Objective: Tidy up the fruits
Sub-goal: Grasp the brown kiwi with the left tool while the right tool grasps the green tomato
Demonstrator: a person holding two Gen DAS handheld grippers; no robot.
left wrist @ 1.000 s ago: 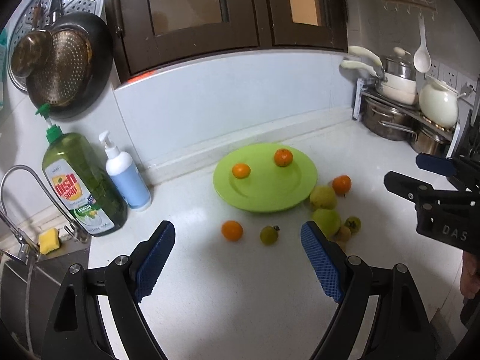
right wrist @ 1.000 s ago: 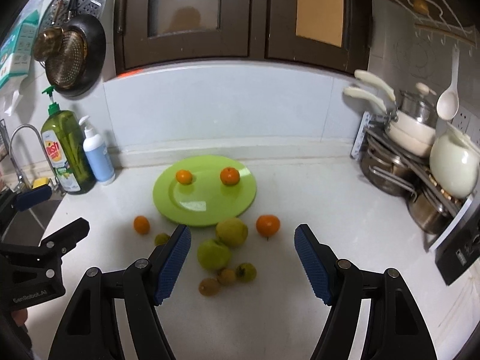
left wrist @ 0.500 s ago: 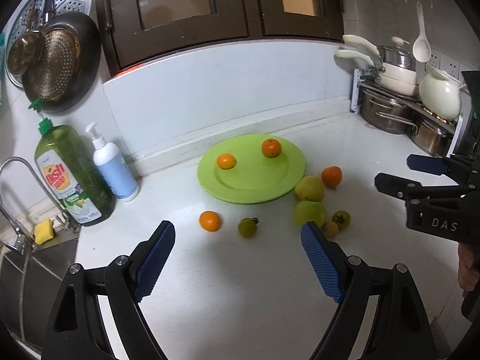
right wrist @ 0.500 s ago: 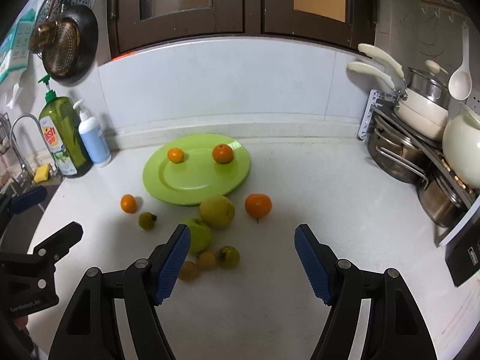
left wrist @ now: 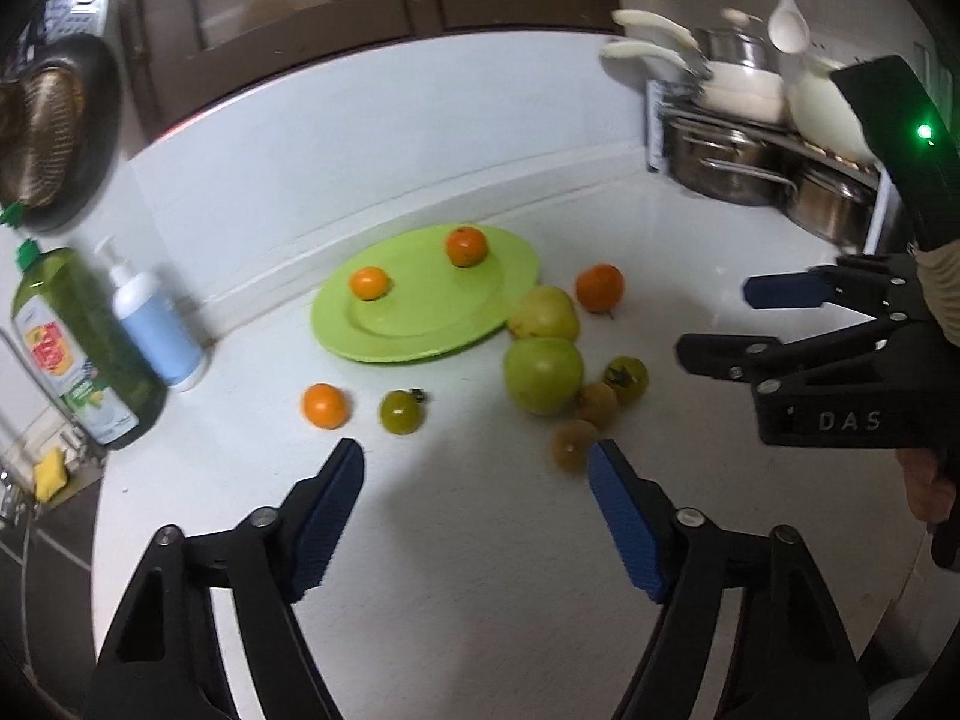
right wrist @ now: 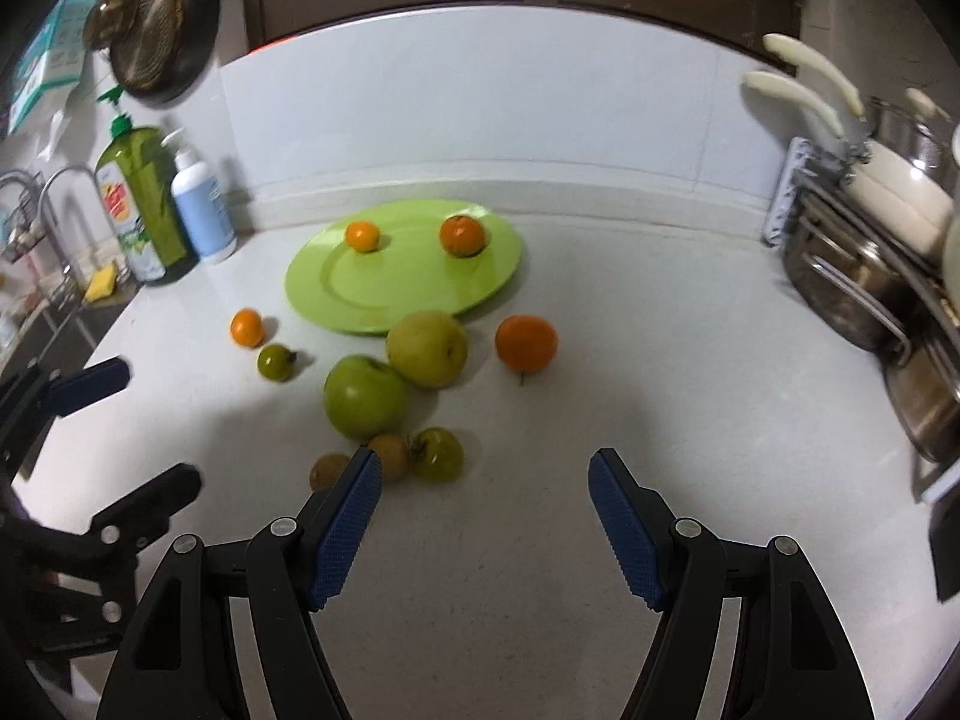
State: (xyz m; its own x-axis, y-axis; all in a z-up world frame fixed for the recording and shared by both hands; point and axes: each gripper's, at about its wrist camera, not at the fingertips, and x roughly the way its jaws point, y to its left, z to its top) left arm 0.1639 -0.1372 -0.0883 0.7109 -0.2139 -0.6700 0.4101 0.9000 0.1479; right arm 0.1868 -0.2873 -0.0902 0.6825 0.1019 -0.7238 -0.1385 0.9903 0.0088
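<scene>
Fruits (right wrist: pixel 365 395), round and smooth, are lying on the counter (right wrist: pixel 660 360) ahead of my gaping, empty left gripper (left wrist: pixel 477 510) and right gripper (right wrist: pixel 483 519).

We are seeing the round dark hanging pan (left wrist: pixel 54 138) blurring and running off the upper left edge, while the small brown fruit (right wrist: pixel 329 470) is hiding partly behind the right gripper's blue ridged finger (right wrist: pixel 348 525) at lower centre.

free: white countertop (right wrist: pixel 480 570) near the camera | blocked: loose fruit cluster (right wrist: pixel 390 396) before round green plate (right wrist: pixel 336 294)
</scene>
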